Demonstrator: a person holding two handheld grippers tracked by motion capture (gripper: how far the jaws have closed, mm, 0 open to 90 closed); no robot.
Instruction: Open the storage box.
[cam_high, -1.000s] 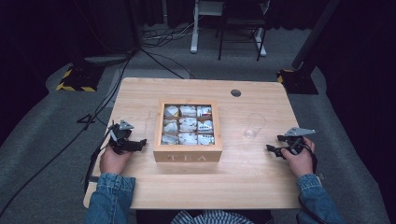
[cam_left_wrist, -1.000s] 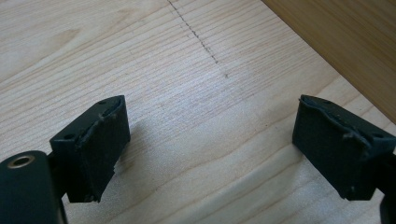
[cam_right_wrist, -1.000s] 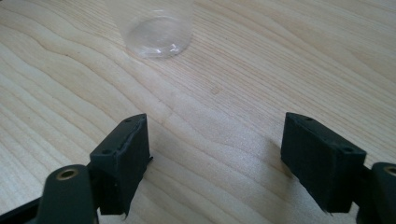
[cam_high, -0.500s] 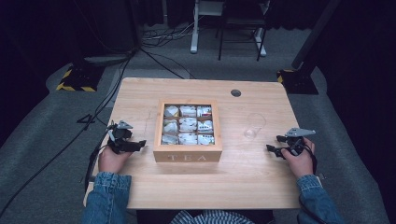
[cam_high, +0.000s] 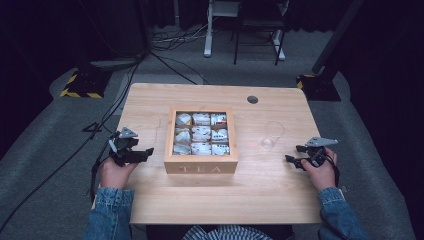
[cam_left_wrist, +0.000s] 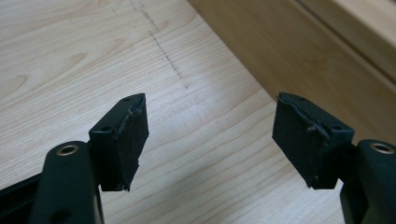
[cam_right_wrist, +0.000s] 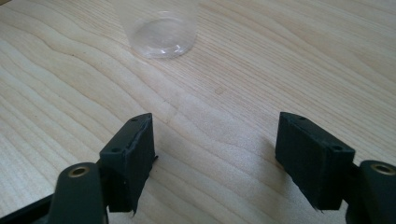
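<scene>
scene: wooden tea box (cam_high: 201, 168) sits mid worktop (cam_high: 165, 200), lid off, nine cells holding tea bags (cam_high: 201, 133); clear glass (cam_high: 271, 135) stands upright to its right, apart from the box.
left tool: (cam_high: 146, 152) resting low on the worktop just left of the box, jaws apart, nothing between them; left gripper view shows the box's side wall (cam_left_wrist: 299, 60) close ahead at right.
right tool: (cam_high: 293, 154) low on the worktop right of the glass, near but not touching, jaws apart and empty; right gripper view has the glass base (cam_right_wrist: 161, 35) ahead, a bit left of centre.
step in hand: looks like the start; likely pick one tea bag and put it in the glass. Neither tool has engaged anything yet.
how to do it well: lift the left tool over the box wall first, don't drag into it. Come down straight into one cell, pinch a single bag by its top edge, avoid the dividers. Keep jaws wide until they straddle the bag.
right side: could steady the glass by its wall; close gently, it is light and may tip or slide.
risk: grabbing two bags, nudging the box, knocking the glass.
</scene>
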